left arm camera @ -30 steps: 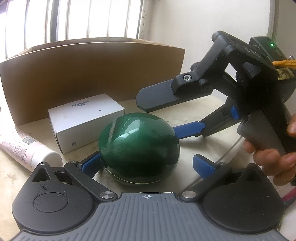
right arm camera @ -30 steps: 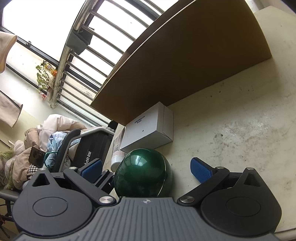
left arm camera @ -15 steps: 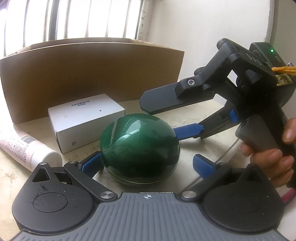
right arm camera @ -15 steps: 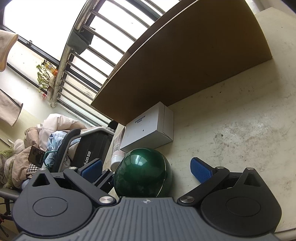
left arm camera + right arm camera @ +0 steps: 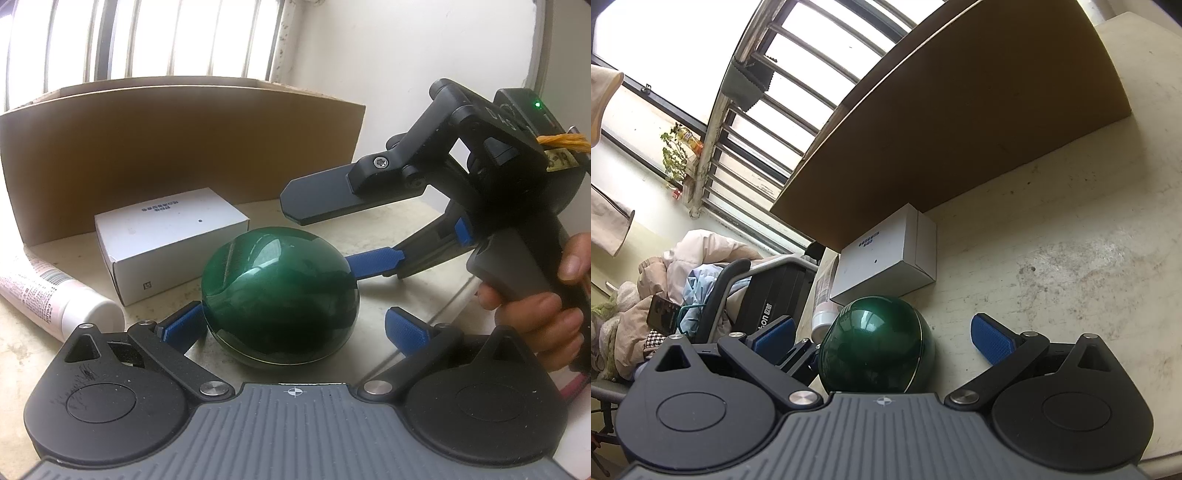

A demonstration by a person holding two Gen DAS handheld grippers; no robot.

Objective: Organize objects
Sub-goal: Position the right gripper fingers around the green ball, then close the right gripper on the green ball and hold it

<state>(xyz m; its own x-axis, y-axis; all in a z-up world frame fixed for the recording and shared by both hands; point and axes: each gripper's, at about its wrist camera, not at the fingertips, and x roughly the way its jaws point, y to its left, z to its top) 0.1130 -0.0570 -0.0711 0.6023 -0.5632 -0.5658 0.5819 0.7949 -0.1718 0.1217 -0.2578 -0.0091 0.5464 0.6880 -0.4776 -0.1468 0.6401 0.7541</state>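
A glossy dark green rounded case rests on the pale table, and shows in the right wrist view too. My left gripper is open with the case between its blue pads; the left pad is close to or touching it, the right pad is apart. My right gripper is open around the case from the other side. In the left wrist view the right gripper is held by a hand, one finger above the case, one beside it.
A white carton lies behind the case. A white tube lies at the left. A tall cardboard box stands at the back. Chair and clothes lie beyond the table edge.
The right gripper has drawn back slightly to the right and upward in the left wrist view. The green case has not moved.
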